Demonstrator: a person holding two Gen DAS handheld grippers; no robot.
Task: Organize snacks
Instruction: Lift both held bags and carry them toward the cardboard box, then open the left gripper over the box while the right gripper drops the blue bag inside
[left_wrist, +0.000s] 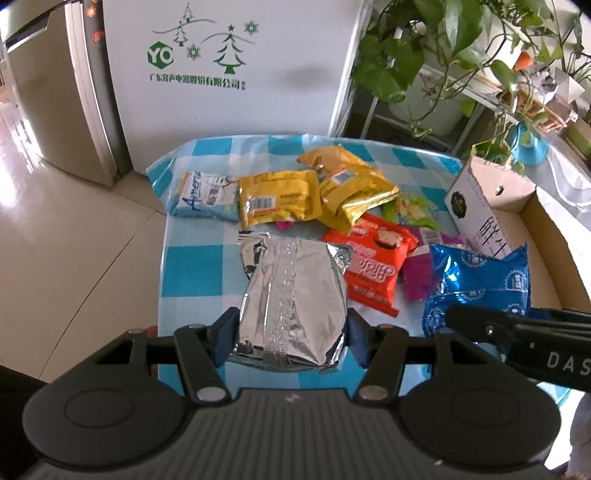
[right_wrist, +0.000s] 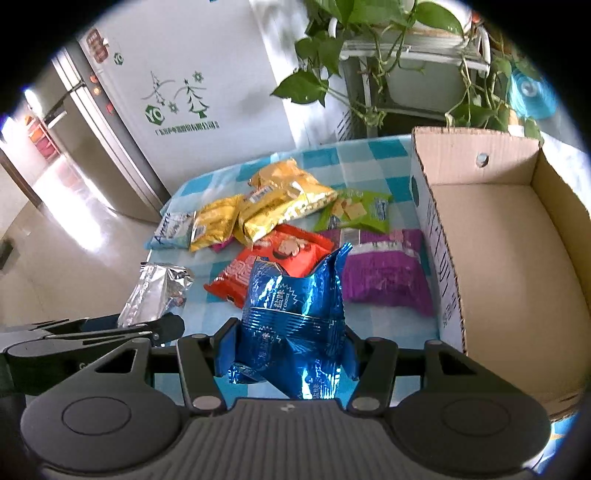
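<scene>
Snacks spread on checked blue-white tablecloth; left gripper clamped on silver foil packet, pads pressing both its sides, packet at 6 o'clock in left wrist view; right gripper clamped on blue foil packet, crumpled between the pads, at 6 o'clock in right wrist view; in left view the right gripper comes in at 4 o'clock with the blue packet beside it; in right view the left gripper sits at 8 o'clock with the silver packet; loose pile beyond both: orange-red packet just beside silver one, touching; purple packet at 3 o'clock of the blue one, near the box; green packet behind purple; yellow packets overlapping at 12 o'clock; pale blue packet at 10 o'clock, leftmost; open cardboard box at 3 o'clock on table edge, inside bare; white fridge behind table; potted vine plants at 1 o'clock.
</scene>
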